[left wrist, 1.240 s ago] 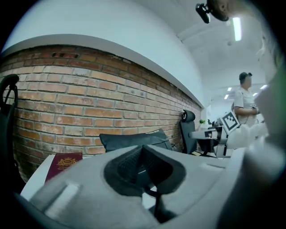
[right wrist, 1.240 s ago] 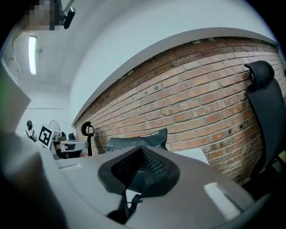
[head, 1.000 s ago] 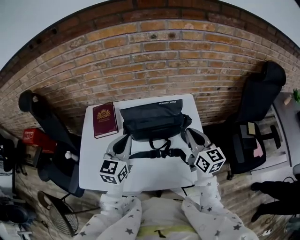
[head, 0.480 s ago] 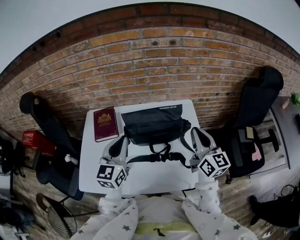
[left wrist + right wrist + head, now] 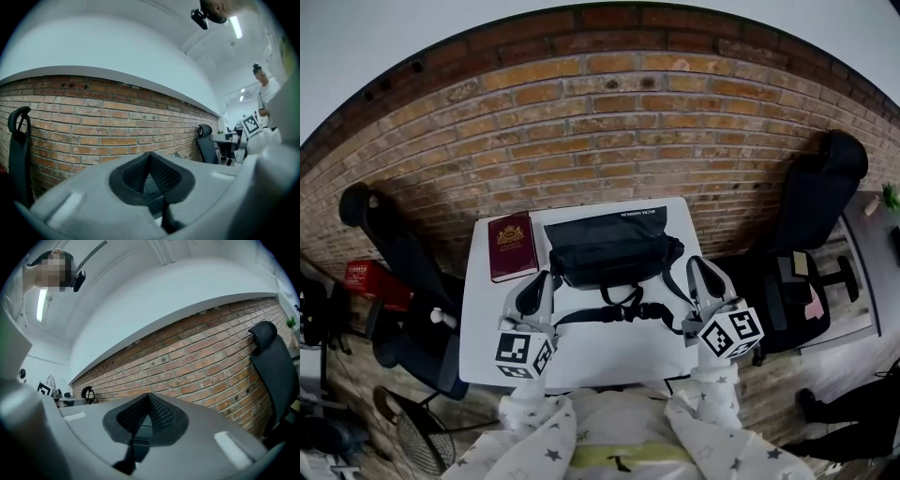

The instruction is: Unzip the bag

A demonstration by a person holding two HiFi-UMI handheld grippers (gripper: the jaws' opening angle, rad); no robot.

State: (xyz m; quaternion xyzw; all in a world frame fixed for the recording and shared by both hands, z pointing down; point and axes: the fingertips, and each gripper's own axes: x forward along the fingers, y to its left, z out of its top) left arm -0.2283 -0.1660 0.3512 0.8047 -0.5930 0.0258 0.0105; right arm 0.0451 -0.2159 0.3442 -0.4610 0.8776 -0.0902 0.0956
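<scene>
A black bag (image 5: pixel 611 247) lies on the white table (image 5: pixel 581 352) against the brick wall, its strap and buckle (image 5: pixel 623 309) trailing toward me. My left gripper (image 5: pixel 540 281) hovers just off the bag's left end, jaws shut, nothing between them. My right gripper (image 5: pixel 697 269) hangs beside the bag's right end, also shut and empty. In the left gripper view the closed pads (image 5: pixel 150 176) point up at the wall with a sliver of bag behind them. The right gripper view shows its pads (image 5: pixel 149 414) closed, aimed at the wall.
A dark red book (image 5: pixel 512 246) lies on the table left of the bag. Black office chairs (image 5: pixel 811 244) stand on the right and another chair (image 5: pixel 389 253) on the left. A red box (image 5: pixel 370 277) sits on the floor at far left.
Both grippers have crept slightly forward and to the right alongside the bag's ends. The bag and book have not moved.
</scene>
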